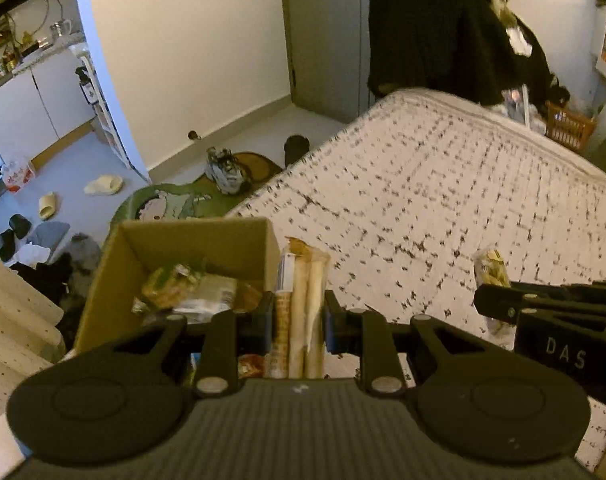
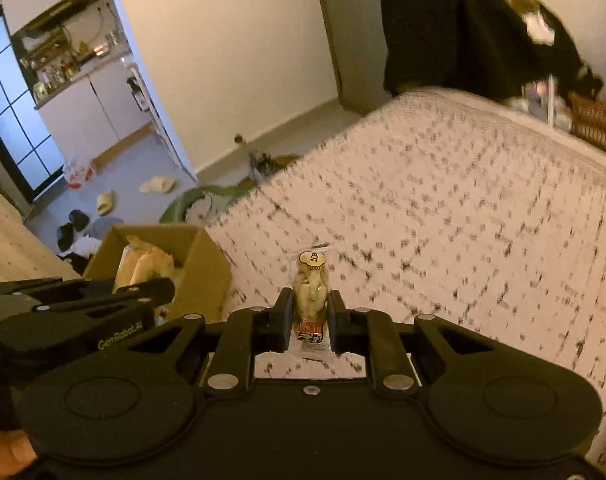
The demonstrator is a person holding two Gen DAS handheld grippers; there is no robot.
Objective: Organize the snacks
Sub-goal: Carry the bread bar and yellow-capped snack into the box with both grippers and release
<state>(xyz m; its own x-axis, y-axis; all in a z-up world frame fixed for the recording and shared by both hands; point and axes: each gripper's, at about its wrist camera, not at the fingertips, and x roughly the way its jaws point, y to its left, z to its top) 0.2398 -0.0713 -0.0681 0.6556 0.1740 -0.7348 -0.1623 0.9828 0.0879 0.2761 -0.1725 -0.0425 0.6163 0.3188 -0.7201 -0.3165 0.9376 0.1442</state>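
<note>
My left gripper [image 1: 298, 316] is shut on a clear pack of pale stick snacks [image 1: 303, 300], held upright above the patterned bed [image 1: 443, 200]. Just left of it stands an open cardboard box [image 1: 175, 240] with several wrapped snacks [image 1: 183, 288] inside. My right gripper [image 2: 309, 320] is shut on a small clear snack packet [image 2: 312, 288] with a yellow label on top and a red one below. In the left wrist view the right gripper [image 1: 499, 304] shows at the right edge with that packet [image 1: 491, 272]. In the right wrist view the left gripper [image 2: 151, 290] and its pack [image 2: 143, 268] hang in front of the box [image 2: 207, 264].
The bed's far end meets dark hanging clothes [image 1: 443, 28] and an orange basket [image 1: 569, 128]. On the floor beyond the box lie a green rug [image 1: 171, 204], slippers [image 1: 103, 185], shoes [image 1: 227, 168] and dark clothes [image 1: 47, 276]. A kitchen counter [image 1: 35, 56] is far left.
</note>
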